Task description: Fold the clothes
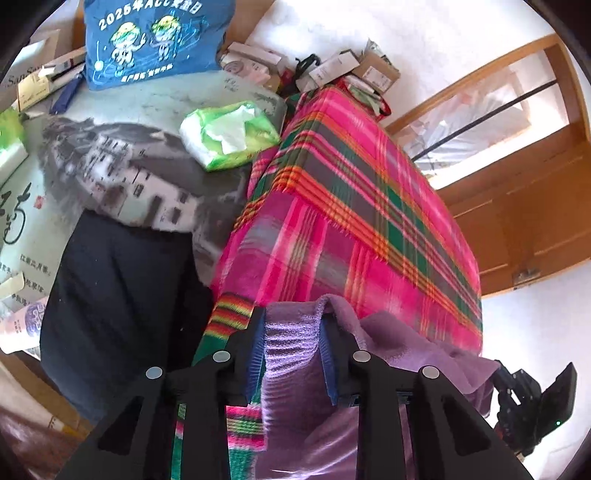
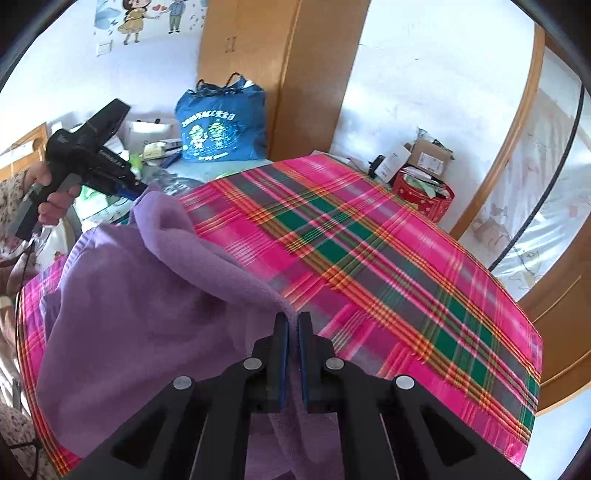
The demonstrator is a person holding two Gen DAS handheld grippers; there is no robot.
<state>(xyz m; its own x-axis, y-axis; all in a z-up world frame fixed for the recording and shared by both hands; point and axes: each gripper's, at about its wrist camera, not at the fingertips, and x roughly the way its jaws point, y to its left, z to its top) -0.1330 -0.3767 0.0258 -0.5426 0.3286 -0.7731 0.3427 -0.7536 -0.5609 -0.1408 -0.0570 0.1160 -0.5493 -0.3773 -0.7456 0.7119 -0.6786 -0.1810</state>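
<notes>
Both tongs pinch the soft purple fleece cloth (image 2: 140,314): left gripper (image 1: 291,332) and right gripper (image 2: 293,325) on one edge stretched between them.

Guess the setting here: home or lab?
Most likely a lived-in home bedroom, not a lab: a bed-like surface under a pink, green and orange plaid blanket, a tall wooden wardrobe, and a cartoon children's poster on the white wall.
</notes>
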